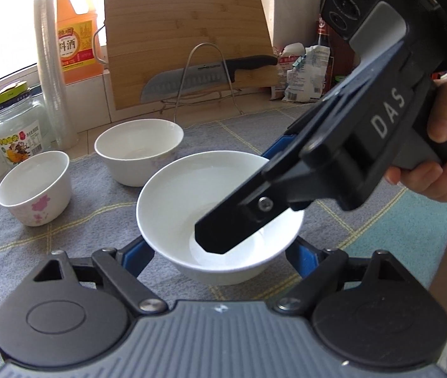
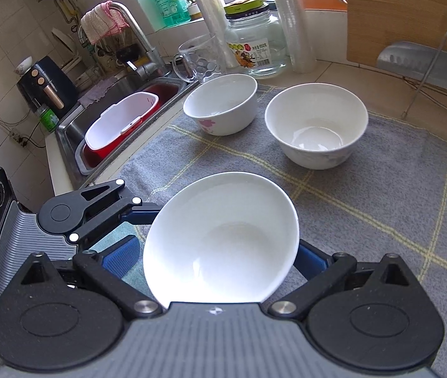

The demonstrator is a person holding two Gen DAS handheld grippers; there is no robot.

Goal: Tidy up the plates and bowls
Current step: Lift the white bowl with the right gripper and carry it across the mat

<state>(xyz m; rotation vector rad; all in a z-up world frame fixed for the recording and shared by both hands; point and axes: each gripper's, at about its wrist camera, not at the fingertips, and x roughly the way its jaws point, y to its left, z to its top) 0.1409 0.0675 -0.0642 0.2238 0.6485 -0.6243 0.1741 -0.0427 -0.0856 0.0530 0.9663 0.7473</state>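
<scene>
Bowl (image 1: 220,217) | gripped between both hand-held grippers | above cloth (image 1: 97,220)

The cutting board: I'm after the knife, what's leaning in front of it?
A knife leans against the cutting board, held by a wire rack. Its blade tip and the board's right part are hidden in the right wrist view.

both wrist cameras look steeply down, close over the plain white bowl (image 1: 220,217) (image 2: 223,239); they share the grey checked cloth (image 1: 97,220) (image 2: 365,220).
</scene>
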